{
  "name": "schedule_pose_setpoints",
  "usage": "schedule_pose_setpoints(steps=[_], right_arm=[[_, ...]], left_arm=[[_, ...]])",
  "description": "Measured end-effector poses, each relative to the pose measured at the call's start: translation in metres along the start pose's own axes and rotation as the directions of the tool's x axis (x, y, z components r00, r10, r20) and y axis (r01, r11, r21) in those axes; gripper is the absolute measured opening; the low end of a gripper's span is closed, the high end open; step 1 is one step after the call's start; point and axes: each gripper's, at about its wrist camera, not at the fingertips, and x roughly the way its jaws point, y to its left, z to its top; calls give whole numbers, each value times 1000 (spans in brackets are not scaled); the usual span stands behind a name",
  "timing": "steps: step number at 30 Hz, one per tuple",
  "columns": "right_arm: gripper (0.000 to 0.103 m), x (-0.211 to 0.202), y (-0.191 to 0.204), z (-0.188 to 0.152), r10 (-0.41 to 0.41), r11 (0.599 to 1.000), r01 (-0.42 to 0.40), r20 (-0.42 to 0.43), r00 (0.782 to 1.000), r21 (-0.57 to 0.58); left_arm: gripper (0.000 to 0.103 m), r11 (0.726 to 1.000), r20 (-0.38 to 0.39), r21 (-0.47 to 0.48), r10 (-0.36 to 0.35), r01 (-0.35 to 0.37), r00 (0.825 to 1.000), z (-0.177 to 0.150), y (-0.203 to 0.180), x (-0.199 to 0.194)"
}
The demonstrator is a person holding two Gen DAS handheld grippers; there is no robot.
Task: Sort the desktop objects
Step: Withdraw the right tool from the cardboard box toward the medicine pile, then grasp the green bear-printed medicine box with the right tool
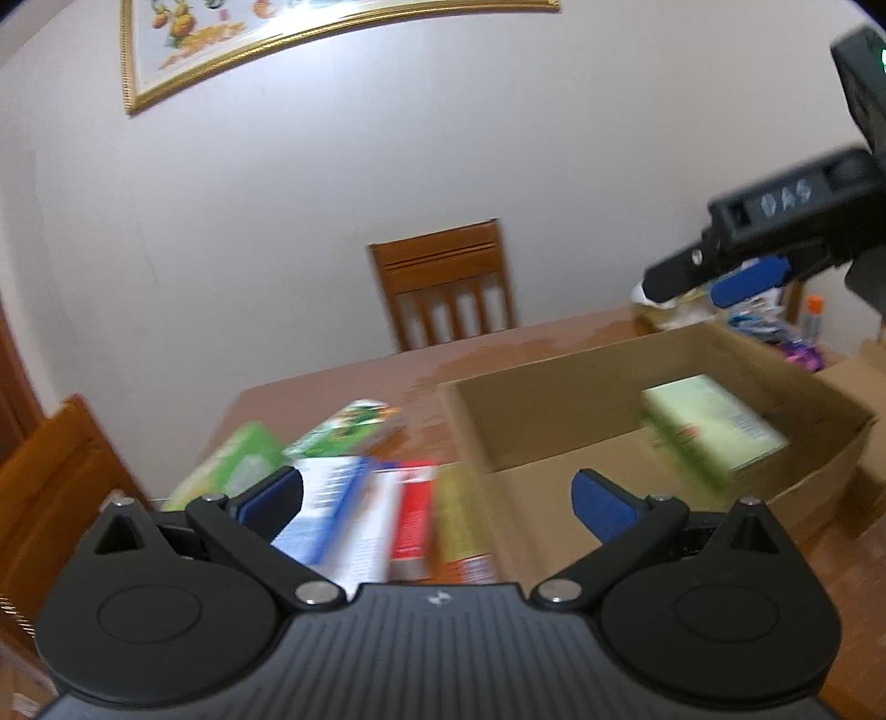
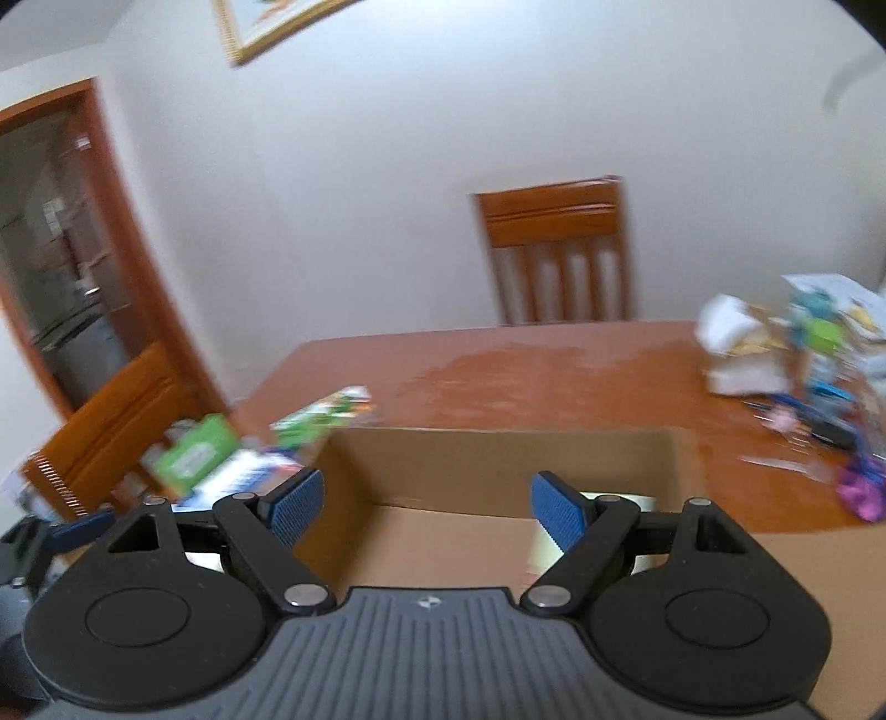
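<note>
Both the left hand-held gripper [image 1: 437,498] and right hand-held gripper [image 2: 426,507] gape wide, empty, above the cardboard box [image 1: 554,410] on the worktop [image 2: 554,360].

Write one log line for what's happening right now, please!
left hand-held gripper: open, empty | right hand-held gripper: open, empty | cardboard box: holds one green carton | other cartons: on table, unsorted

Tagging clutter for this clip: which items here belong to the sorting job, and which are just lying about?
Job items:
- cardboard box
- pale green carton inside it
- packets piled left of the box
- both hand-held grippers, left and right, open and empty

Lying about:
- clutter at the table's far right
- wooden chair
- framed picture
</note>
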Motion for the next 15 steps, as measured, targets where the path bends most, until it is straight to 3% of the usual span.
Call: schedule_pose_setpoints(steps=[5, 8, 12, 15], right_arm=[[87, 45, 82, 10, 93, 991, -96, -38, 995, -95], [92, 77, 139, 23, 124, 954, -142, -83, 989, -264], [97, 128, 202, 39, 132, 859, -188, -150, 980, -476], [103, 173, 240, 44, 125, 747, -255, -247, 961, -614]], left_arm=[[103, 996, -14, -51, 69, -70, 998, -13, 65, -15], [103, 994, -14, -86, 65, -66, 998, -26, 97, -24], [103, 994, -30, -92, 61, -63, 998, -37, 125, -22], [103, 993, -25, -110, 48, -50, 999, -43, 142, -21]])
